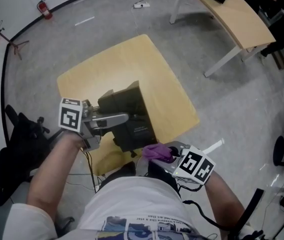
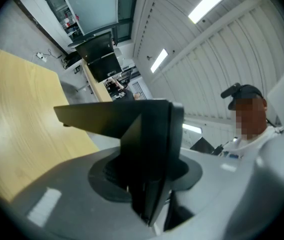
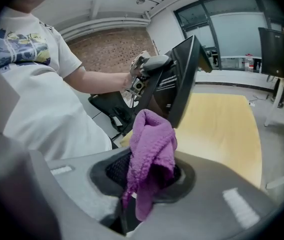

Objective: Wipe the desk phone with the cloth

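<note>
While the left tongs (image 1: 123,119) are clamping onto the black desk phone (image 1: 126,101), they are holding it tipped up on its edge at the near side of the wooden counter (image 1: 126,59). The right tongs (image 3: 144,179) are pinching a bunched purple cloth (image 1: 157,151), hovering just beside the phone's near right corner. Whether the cloth is actually touching the phone, I cannot tell.

Left claw (image 2: 149,184): jaws closed on the edge of a black phone (image 2: 126,121), which stands tilted between them.
Desk (image 2: 16,114): pale wood, at left, behind the phone.
Person (image 2: 267,144): white shirt, dark cap, at right.
Ceiling light (image 2: 214,1): long strip, overhead.
</note>
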Demonstrator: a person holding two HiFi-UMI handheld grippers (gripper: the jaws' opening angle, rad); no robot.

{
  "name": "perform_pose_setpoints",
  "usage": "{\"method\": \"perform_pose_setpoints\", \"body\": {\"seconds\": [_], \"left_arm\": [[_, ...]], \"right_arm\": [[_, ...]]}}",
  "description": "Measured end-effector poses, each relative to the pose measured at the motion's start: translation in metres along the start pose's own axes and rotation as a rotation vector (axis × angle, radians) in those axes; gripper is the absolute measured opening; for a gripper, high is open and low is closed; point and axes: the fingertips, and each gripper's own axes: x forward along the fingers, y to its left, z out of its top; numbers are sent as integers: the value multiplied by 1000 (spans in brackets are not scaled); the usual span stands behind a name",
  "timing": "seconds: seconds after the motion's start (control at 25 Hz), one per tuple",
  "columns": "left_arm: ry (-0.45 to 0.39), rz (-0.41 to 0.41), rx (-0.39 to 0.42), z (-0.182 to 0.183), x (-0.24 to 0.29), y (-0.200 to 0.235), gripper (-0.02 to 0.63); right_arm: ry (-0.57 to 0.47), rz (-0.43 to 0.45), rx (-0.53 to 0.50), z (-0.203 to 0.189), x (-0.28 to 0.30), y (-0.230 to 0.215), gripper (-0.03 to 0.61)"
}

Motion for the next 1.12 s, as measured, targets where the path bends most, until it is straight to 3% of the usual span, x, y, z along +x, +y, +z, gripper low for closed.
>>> {"method": "perform_pose_setpoints", "body": {"seconds": [0.36,0.64,1.12], "left_arm": [[61,15,-32,-11,6,41,181],[176,11,-74,-32,21,92,181],[386,66,-115,-52,35,187,179]], "right_arm": [[-59,-218,165,-25,-42,-51,97],[-153,-368,249,-19,-64,-77,97],[-187,-403,334,-13,-62,-84,97]]}}
